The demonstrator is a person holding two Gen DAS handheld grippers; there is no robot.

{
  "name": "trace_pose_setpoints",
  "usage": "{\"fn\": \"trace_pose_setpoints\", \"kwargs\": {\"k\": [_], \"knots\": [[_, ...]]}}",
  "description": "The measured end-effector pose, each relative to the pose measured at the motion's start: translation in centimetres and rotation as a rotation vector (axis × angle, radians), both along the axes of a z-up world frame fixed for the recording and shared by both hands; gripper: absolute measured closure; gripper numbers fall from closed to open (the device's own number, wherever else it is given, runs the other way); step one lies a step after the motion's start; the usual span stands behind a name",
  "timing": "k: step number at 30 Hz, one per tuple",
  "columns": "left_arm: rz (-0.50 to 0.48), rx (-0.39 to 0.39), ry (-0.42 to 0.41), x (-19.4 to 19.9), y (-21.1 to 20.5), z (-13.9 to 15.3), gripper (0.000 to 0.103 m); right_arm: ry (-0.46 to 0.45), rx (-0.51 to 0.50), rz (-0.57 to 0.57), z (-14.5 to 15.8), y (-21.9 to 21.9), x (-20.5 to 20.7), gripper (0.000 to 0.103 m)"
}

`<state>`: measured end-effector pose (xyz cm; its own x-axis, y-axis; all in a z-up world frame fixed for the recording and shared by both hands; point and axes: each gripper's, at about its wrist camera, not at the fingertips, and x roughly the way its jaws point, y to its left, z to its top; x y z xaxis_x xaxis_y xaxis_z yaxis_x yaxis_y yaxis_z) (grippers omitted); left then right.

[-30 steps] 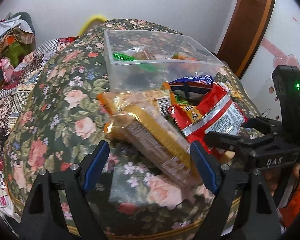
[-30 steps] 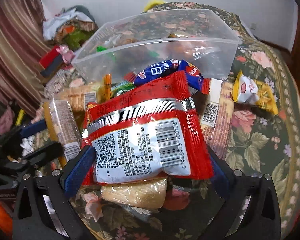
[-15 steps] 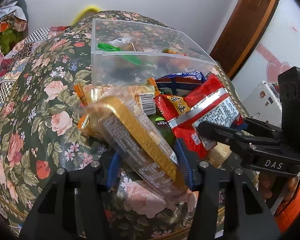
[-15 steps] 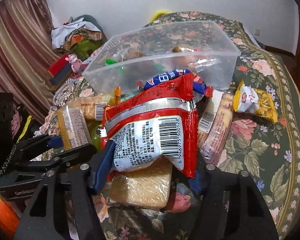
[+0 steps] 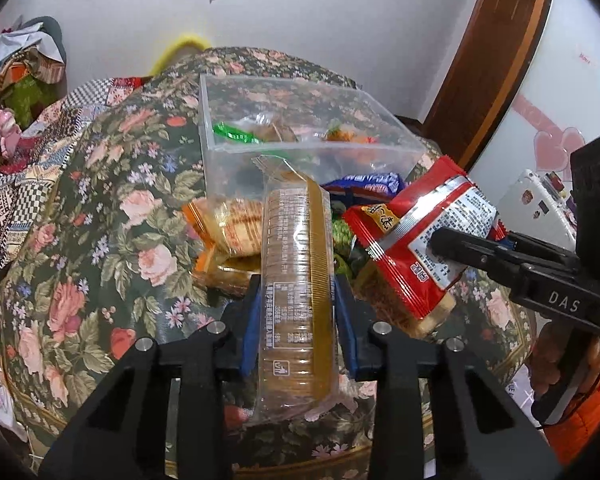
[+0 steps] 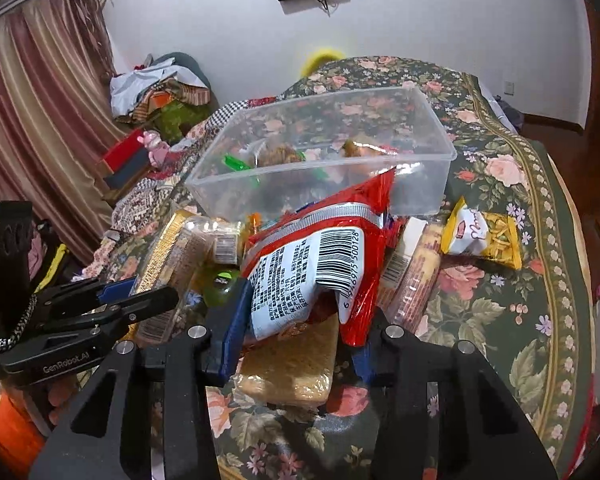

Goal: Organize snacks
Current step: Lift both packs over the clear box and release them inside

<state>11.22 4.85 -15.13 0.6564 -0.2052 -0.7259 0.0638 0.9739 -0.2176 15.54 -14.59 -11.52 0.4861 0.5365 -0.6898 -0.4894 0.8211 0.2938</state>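
Observation:
My left gripper is shut on a long clear-and-gold cracker sleeve and holds it up off the table. My right gripper is shut on a red snack bag with a white barcode label, also lifted; the bag also shows in the left wrist view. A clear plastic bin with a few snacks inside stands just behind the pile; it also shows in the left wrist view.
A floral tablecloth covers the round table. A tan cracker pack, an orange cracker pack, a blue packet and a yellow snack bag lie in front of the bin. Clothes and a curtain stand at the left.
Both grippers have closed on their packs and lifted them. The cracker sleeve now stands nearly straight between the left fingers; the red bag is crumpled between the right fingers.

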Motion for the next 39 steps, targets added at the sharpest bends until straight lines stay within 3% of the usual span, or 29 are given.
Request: {"fn": "trace_pose_setpoints", "kwargs": {"k": [11, 23, 33, 39], "knots": [[0.032, 0.009, -0.091, 1.2, 0.7, 3.9, 0.070, -0.079, 0.027, -0.008, 2.7, -0.5, 0.3, 0.062], [0.066, 0.019, -0.185, 5.5, 1.6, 7.6, 0.070, -0.170, 0.072, -0.049, 5.9, -0.2, 4.2, 0.062], [0.098, 0.038, -0.189, 10.0, 2.3, 7.6, 0.070, -0.167, 0.082, -0.059, 5.9, 1.3, 8.1, 0.062], [0.109, 0.037, -0.137, 13.3, 2.9, 5.7, 0.070, -0.125, 0.071, -0.055, 4.8, 2.7, 10.4, 0.062]]}}
